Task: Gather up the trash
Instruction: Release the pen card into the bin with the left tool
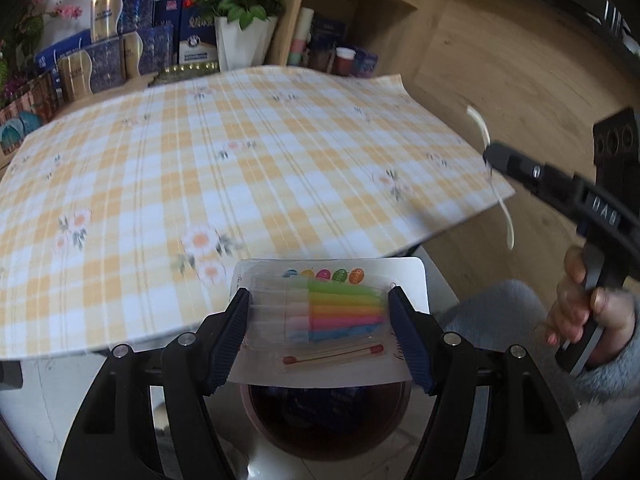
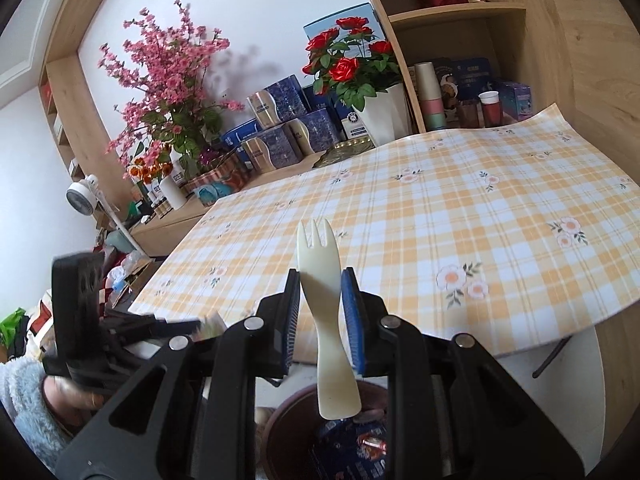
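Observation:
My left gripper (image 1: pixel 318 312) is shut on a blister pack of coloured candles with matches (image 1: pixel 332 320), held flat above a dark round bin (image 1: pixel 324 420) that stands off the table's near edge. In the right wrist view my right gripper (image 2: pixel 320 312) is shut on a cream plastic fork (image 2: pixel 326 320), tines up, its handle end hanging over the same bin (image 2: pixel 296 432), which holds blue wrappers. The right gripper (image 1: pixel 490 156) also shows at the right of the left wrist view, with the fork (image 1: pixel 480 124) seen edge-on. The left gripper's body (image 2: pixel 76 308) appears at the left, blurred.
A table under a yellow checked cloth with flowers (image 1: pixel 240 160) spreads ahead. At its far edge stand blue boxes (image 1: pixel 116 48), a white pot of red roses (image 1: pixel 240 12) and pink blossoms (image 2: pixel 168 80). A wooden shelf (image 2: pixel 460 60) with cups rises at the right. A grey-sleeved hand (image 1: pixel 592 312) grips the right tool.

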